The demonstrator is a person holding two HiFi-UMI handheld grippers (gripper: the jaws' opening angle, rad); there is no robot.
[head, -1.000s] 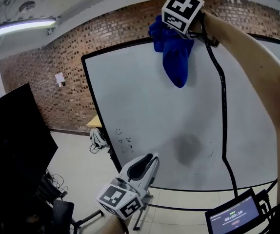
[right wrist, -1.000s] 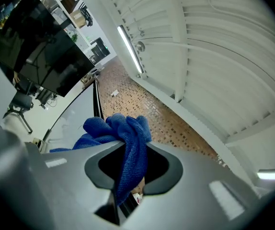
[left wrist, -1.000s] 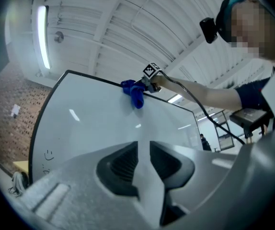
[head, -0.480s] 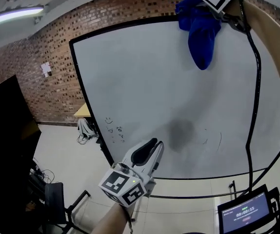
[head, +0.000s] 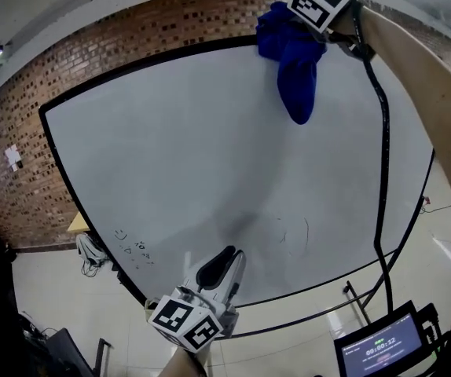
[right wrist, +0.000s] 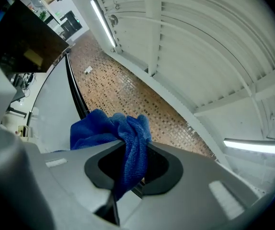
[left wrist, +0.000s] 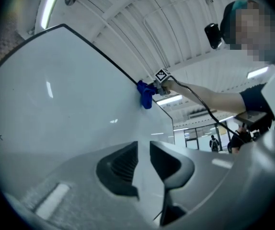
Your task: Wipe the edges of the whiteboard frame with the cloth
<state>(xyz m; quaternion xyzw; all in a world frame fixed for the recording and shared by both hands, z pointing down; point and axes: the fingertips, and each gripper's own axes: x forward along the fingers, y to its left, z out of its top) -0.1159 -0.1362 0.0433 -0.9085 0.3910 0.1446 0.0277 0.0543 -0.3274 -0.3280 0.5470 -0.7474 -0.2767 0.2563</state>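
Cloth (head: pixel 292 61): blue, bunched against the top edge of the whiteboard frame (left wrist: pixel 99 53).
Right hand-held gripper (right wrist: pixel 132 150): clamped on the cloth.
Left hand-held gripper (left wrist: pixel 143 152): jaws slightly apart, empty, low before the board.

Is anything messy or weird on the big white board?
A bit: the whiteboard has small scribbles near its lower left corner and faint marks in the lower middle. Nothing looks broken.

the right tool (right wrist: pixel 130 169) pinches a blue cloth (right wrist: pixel 113 131) against the whiteboard frame (right wrist: pixel 77 97).
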